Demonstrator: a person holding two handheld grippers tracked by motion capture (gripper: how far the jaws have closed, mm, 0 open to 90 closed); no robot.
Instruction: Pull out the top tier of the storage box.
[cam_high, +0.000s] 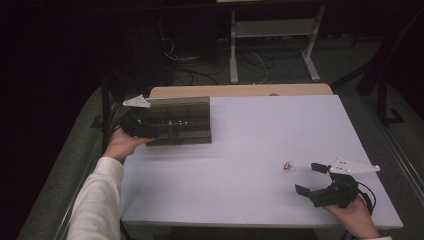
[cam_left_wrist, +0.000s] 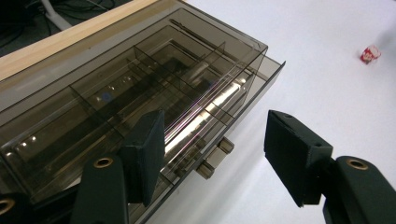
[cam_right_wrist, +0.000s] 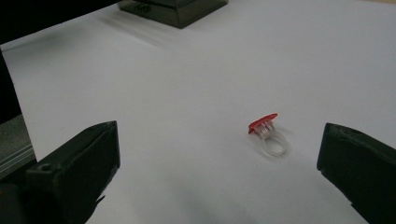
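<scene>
A smoky transparent compartment box (cam_high: 182, 120) stands at the table's far left, its dividers (cam_left_wrist: 140, 79) and a small latch (cam_left_wrist: 215, 158) on its front edge visible. My left gripper (cam_high: 137, 122) is at the box's left end. In the left gripper view it (cam_left_wrist: 217, 126) is open, one jaw over the box and the other over bare table, clear of the box. A small clear ring with a red top (cam_right_wrist: 267, 135) lies on the table at the near right (cam_high: 288, 167). My right gripper (cam_high: 309, 178) rests just behind it, open (cam_right_wrist: 219, 140), and the ring lies ahead of the jaws, nearer the right one.
The white tabletop (cam_high: 250, 140) has a wooden strip (cam_high: 240, 90) along its far edge. Beyond it are cables and metal table legs (cam_high: 310, 55) on a dark floor. The ring also shows far off in the left gripper view (cam_left_wrist: 370, 53).
</scene>
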